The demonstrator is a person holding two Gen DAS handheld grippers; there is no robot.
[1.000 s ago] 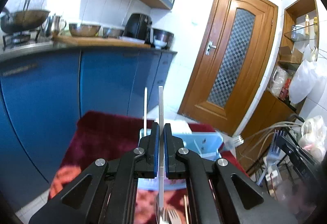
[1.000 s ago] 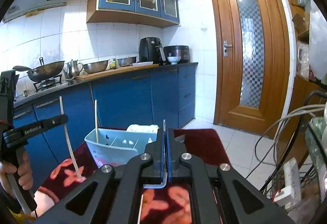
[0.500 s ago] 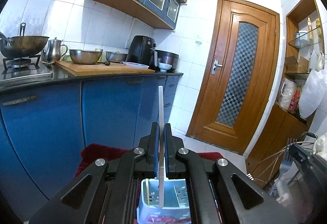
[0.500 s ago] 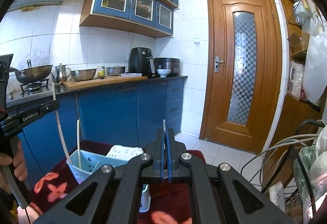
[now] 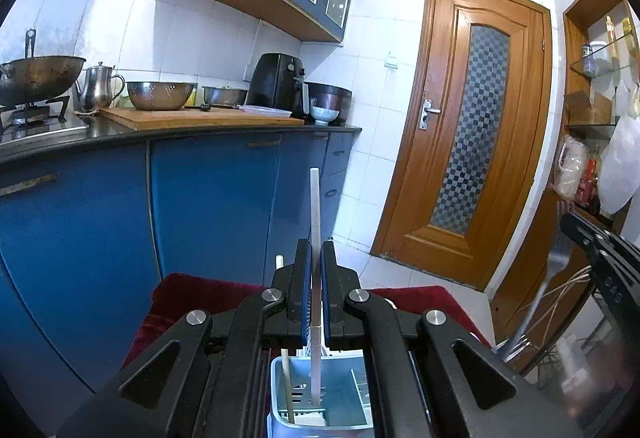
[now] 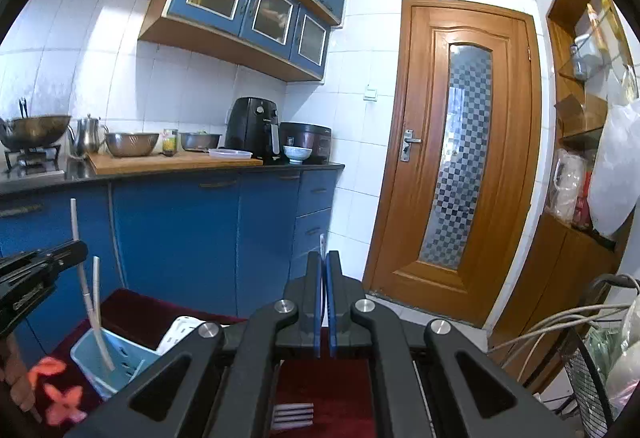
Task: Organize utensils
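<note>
My left gripper (image 5: 315, 250) is shut on a thin white stick (image 5: 315, 206) held upright, its lower end down inside a light blue utensil basket (image 5: 352, 394). A cream chopstick (image 5: 285, 358) stands in the same basket. In the right wrist view the left gripper (image 6: 76, 248) is at the left edge with the white stick (image 6: 84, 290) reaching into the basket (image 6: 128, 362). My right gripper (image 6: 323, 258) is shut on a metal fork (image 6: 294, 414), tines hanging below the fingers and handle tip poking up between the pads. The right gripper is apart from the basket, to its right.
The basket stands on a dark red flowered cloth (image 6: 168, 310), with a white slotted holder (image 6: 180, 330) beside it. Blue kitchen cabinets (image 5: 208, 206) lie ahead, a wooden door (image 5: 472, 142) to the right. Cables and a wire rack (image 6: 588, 354) crowd the right side.
The left gripper has come over the basket and the white stick's lower end now sits inside it. The right gripper has drifted right and up with the fork, so the basket lies further left.
</note>
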